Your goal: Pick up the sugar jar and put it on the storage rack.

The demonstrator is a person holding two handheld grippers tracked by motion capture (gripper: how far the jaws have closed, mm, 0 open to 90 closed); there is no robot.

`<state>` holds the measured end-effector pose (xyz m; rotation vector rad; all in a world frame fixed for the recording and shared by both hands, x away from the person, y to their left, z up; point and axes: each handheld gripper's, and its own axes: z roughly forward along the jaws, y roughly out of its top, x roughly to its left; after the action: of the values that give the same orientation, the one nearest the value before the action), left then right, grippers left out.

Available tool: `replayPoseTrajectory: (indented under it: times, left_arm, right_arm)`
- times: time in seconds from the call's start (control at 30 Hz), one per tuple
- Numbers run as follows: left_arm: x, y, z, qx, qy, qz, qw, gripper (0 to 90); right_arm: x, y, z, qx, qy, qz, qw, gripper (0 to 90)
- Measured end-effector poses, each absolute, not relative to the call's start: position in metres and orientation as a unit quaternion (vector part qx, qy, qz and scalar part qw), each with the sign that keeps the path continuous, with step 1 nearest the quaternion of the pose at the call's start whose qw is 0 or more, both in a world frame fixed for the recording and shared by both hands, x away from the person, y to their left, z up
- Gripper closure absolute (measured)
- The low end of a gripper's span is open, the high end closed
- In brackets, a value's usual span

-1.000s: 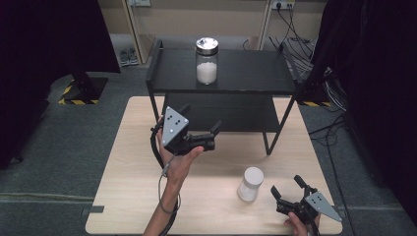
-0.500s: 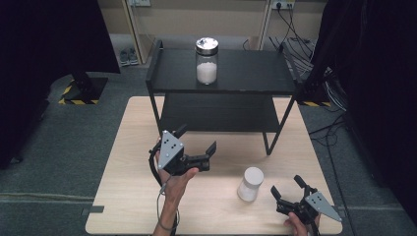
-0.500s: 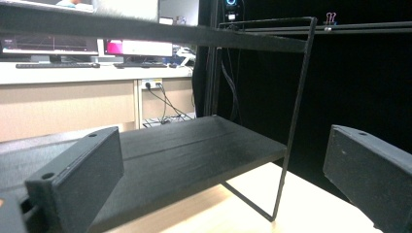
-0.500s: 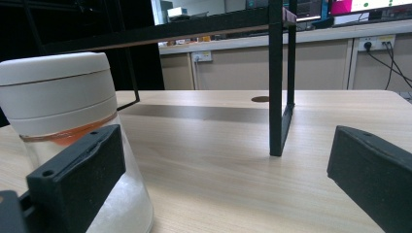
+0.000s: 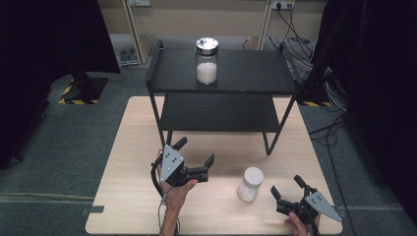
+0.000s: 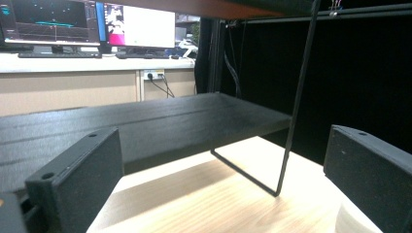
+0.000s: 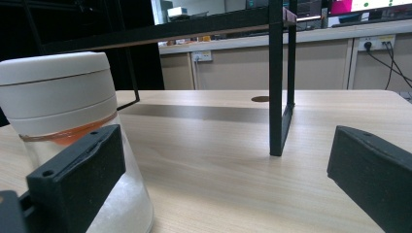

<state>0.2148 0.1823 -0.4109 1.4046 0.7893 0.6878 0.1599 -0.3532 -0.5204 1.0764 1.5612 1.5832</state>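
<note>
A clear jar with a white lid (image 5: 251, 183) stands on the wooden table (image 5: 128, 147) near its front right. It looms at the left of the right gripper view as the white-lidded jar (image 7: 60, 97), just beyond the left jaw. My right gripper (image 5: 286, 186) (image 7: 227, 136) is open, to the right of this jar and apart from it. A glass jar with a silver lid (image 5: 206, 61), part full of white powder, sits on top of the black shelf (image 5: 246, 78). My left gripper (image 5: 195, 151) (image 6: 222, 141) is open and empty, in front of the shelf's lower tier (image 6: 145, 121).
The black two-tier shelf takes up the far half of the table; its thin legs (image 7: 277, 97) meet the tabletop. Bare wood lies between the two grippers. Cables and dark curtains surround the table on the floor.
My left gripper has drawn back from the shelf toward the table's near edge and sunk lower. The right gripper and both jars have stayed put.
</note>
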Motion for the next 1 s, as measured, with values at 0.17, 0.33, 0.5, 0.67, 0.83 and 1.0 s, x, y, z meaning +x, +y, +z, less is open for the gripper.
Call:
replayPoseTrajectory:
  times: [0.17,0.33,0.5,0.67,0.83,1.0]
  left_arm:
    - [0.211,0.182,-0.431,0.610,0.353,0.301,0.642,0.1]
    - [0.207,0.183,-0.452,0.610,0.365,0.299,0.637,0.1]
    - [0.203,0.184,-0.471,0.610,0.378,0.296,0.631,0.2]
    - [0.197,0.185,-0.485,0.609,0.387,0.299,0.624,0.2]
    - [0.193,0.186,-0.498,0.605,0.401,0.294,0.622,0.2]
    - [0.188,0.188,-0.502,0.601,0.407,0.293,0.622,0.2]
  right_arm:
    - [0.160,-0.353,-0.520,0.411,0.597,0.605,0.329,0.4]
    - [0.160,-0.353,-0.520,0.411,0.597,0.605,0.330,0.4]
    - [0.160,-0.353,-0.521,0.412,0.596,0.605,0.329,0.4]
    - [0.160,-0.353,-0.520,0.411,0.598,0.604,0.330,0.4]
    - [0.160,-0.353,-0.520,0.411,0.598,0.604,0.330,0.4]
    - [0.160,-0.352,-0.520,0.411,0.598,0.603,0.331,0.4]
